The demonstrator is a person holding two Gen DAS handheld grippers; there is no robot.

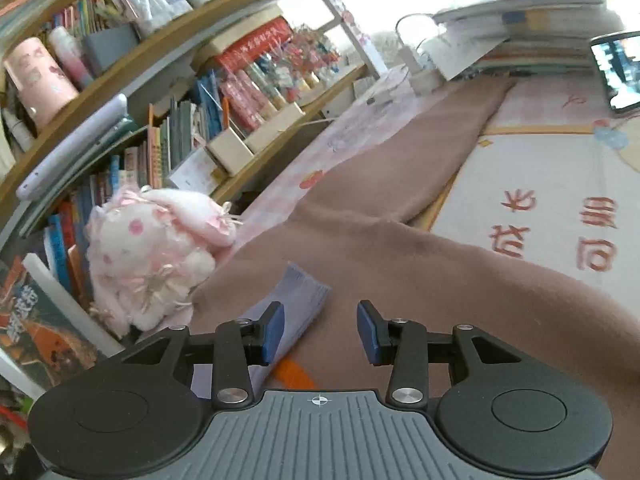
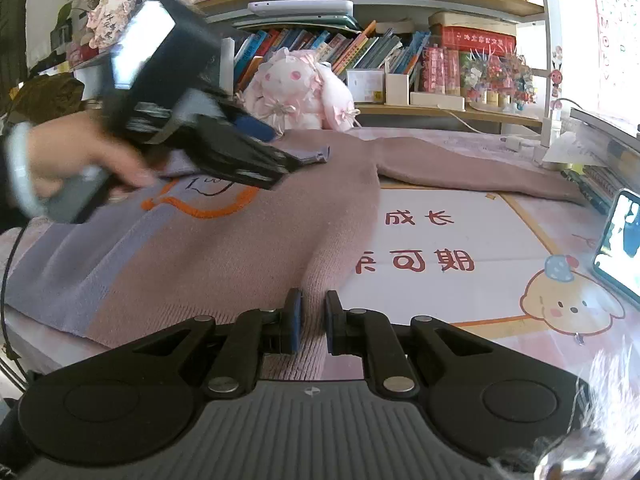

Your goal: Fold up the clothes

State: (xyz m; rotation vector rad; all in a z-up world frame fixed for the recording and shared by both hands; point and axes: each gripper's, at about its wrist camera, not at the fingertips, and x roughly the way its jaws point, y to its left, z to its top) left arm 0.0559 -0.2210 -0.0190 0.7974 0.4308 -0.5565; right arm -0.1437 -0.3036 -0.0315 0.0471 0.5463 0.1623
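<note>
A pink-brown knit sweater (image 2: 224,256) with lilac panels and an orange motif lies flat on the desk, one sleeve (image 2: 472,164) stretched to the right; it also shows in the left wrist view (image 1: 400,264). My left gripper (image 1: 320,330) is open just above the sweater near its lilac collar (image 1: 296,300); it appears blurred in the right wrist view (image 2: 264,148). My right gripper (image 2: 311,320) has its jaws narrowly apart over the sweater's lower right hem edge, with knit cloth between the pads.
A printed desk mat (image 2: 480,248) covers the desk. A pink plush toy (image 2: 304,92) sits at the back by bookshelves (image 2: 380,52). A phone (image 2: 620,240) stands at the right. A charger and cable (image 2: 552,132) and stacked books (image 1: 540,20) lie at the far right.
</note>
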